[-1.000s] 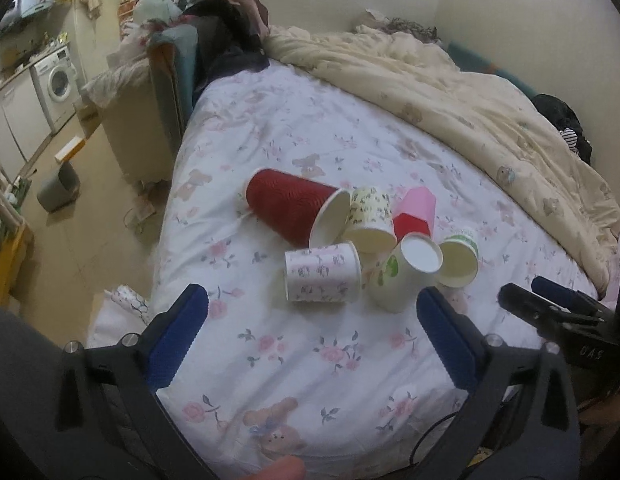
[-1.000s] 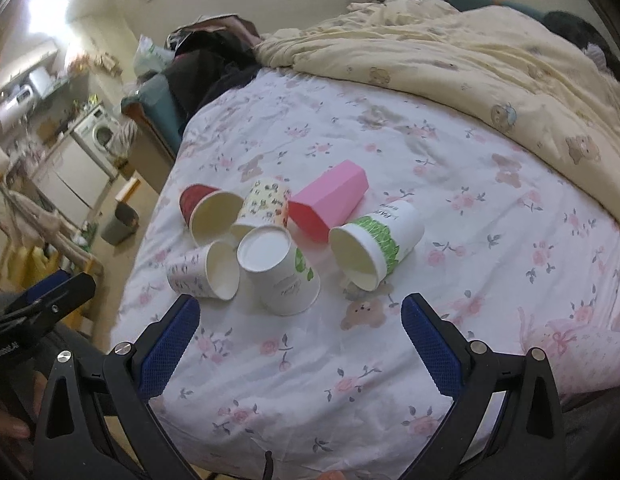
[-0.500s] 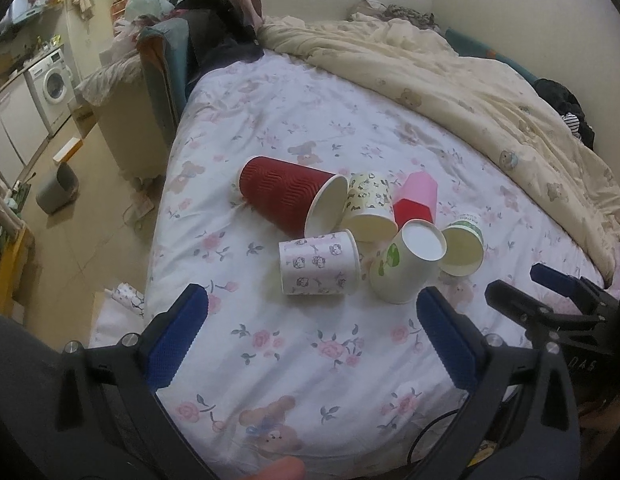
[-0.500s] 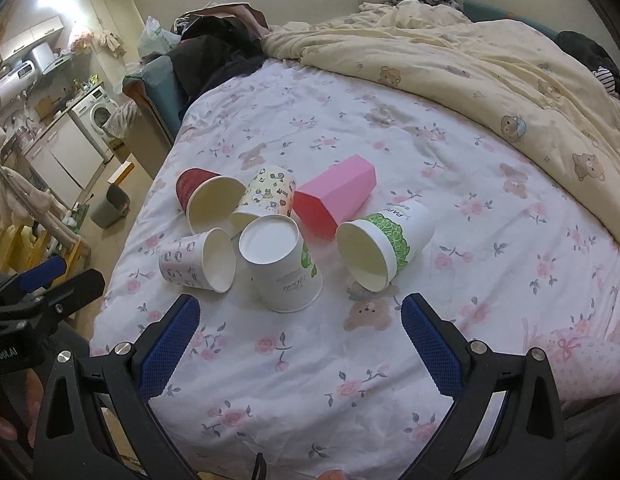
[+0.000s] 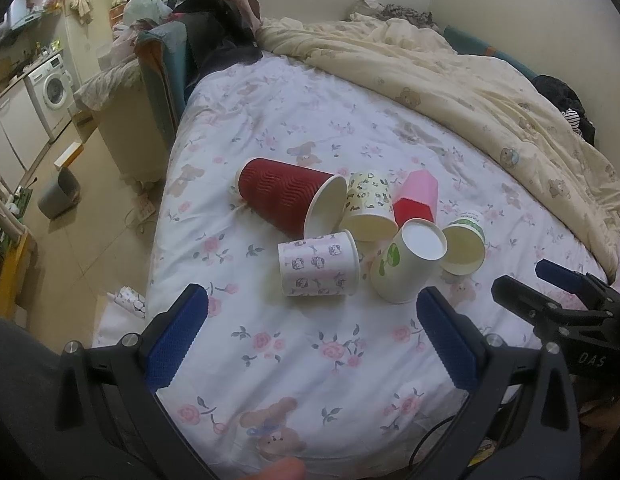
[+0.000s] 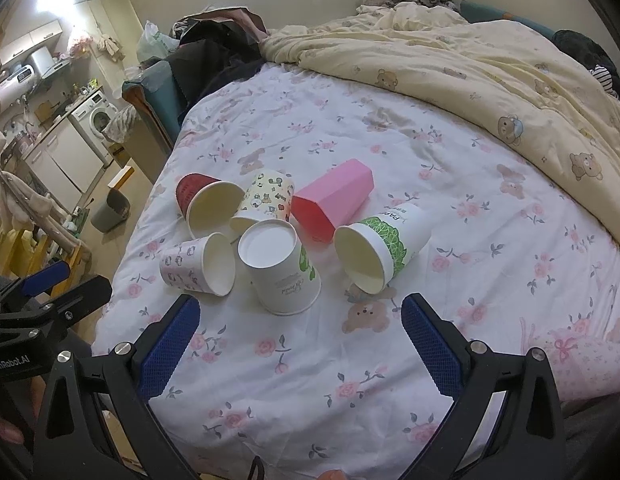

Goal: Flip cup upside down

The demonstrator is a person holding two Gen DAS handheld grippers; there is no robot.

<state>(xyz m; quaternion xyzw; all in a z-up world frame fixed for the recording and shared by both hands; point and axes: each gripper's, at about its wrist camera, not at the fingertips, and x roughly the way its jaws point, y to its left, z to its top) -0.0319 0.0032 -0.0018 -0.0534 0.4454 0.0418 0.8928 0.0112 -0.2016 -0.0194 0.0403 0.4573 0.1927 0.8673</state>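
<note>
Several cups lie clustered on the floral bedsheet [image 5: 310,352]. A white cup with a green leaf [image 5: 406,268] [image 6: 282,272] stands upside down, base up. On their sides lie a pink patterned cup [image 5: 318,270] [image 6: 198,266], a red ribbed cup [image 5: 290,200] [image 6: 206,208], a cartoon-print cup [image 5: 368,206] [image 6: 266,200], a pink faceted cup [image 5: 416,196] [image 6: 330,200] and a green-banded cup [image 5: 464,242] [image 6: 380,250]. My left gripper [image 5: 310,340] is open and empty, just short of the cups. My right gripper [image 6: 298,344] is open and empty, also short of them.
A cream bear-print duvet [image 5: 470,80] [image 6: 490,60] is bunched along the far and right side of the bed. The bed's left edge drops to a floor with a grey bin [image 5: 58,196] [image 6: 112,210]. Dark clothes [image 5: 214,28] pile at the bed's head.
Both grippers have moved slightly, so the cups sit a little nearer and more centred in both views. The cups themselves have not moved. Both grippers stay open.
</note>
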